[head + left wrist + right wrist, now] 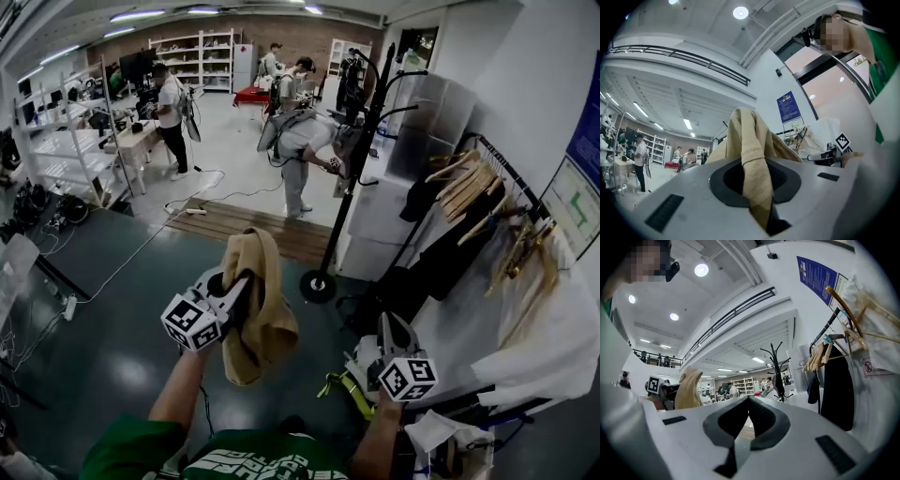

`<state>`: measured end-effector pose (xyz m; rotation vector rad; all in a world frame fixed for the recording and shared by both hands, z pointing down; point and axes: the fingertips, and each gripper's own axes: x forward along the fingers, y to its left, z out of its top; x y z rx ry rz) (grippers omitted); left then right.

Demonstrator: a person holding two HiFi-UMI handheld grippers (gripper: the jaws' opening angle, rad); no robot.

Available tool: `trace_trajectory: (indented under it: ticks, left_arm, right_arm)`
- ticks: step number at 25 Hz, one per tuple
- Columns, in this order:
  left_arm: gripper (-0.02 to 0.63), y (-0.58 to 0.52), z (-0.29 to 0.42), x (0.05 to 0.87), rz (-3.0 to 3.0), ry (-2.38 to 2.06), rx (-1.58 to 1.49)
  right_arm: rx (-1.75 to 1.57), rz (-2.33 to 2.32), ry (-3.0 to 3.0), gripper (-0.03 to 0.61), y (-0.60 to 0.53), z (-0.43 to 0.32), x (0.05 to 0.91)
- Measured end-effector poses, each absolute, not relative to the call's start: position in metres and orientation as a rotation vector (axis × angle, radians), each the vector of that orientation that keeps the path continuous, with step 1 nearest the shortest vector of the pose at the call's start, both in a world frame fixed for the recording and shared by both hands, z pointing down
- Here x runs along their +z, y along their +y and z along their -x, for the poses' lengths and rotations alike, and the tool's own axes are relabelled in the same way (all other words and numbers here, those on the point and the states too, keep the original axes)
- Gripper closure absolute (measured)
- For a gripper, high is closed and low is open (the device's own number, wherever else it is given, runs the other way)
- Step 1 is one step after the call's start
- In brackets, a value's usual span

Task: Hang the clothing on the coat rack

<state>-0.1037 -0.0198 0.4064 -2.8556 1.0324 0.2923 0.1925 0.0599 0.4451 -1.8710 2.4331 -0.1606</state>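
Note:
A tan garment (261,314) hangs bunched from my left gripper (232,286), which is raised in front of me and shut on a fold of it. In the left gripper view the ribbed tan cloth (752,159) runs up between the jaws of the left gripper (754,176) and drapes over their far side. The black coat rack (361,141) stands ahead and to the right, its round base (319,286) on the floor, some way beyond the garment. My right gripper (394,330) is low at the right, shut with nothing in it (749,401). The right gripper view shows the coat rack (778,376) and the garment (689,390).
A clothes rail (502,173) with wooden hangers (464,183) and dark garments (450,253) stands at the right, with white cloth (553,342) draped below it. A wooden platform (244,223) lies past the rack's base. Several people (300,150) work further back. Cables (122,262) cross the floor.

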Motion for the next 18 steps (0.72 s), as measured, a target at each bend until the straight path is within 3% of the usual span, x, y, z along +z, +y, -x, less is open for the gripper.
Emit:
trace_trajectory:
  ticks: [18]
  left_arm:
    - [0.571, -0.153, 0.022, 0.371, 2.867, 0.931, 0.309]
  right_arm:
    - [-0.157, 1.900, 2.417, 0.571, -0.062, -0.229, 0.437]
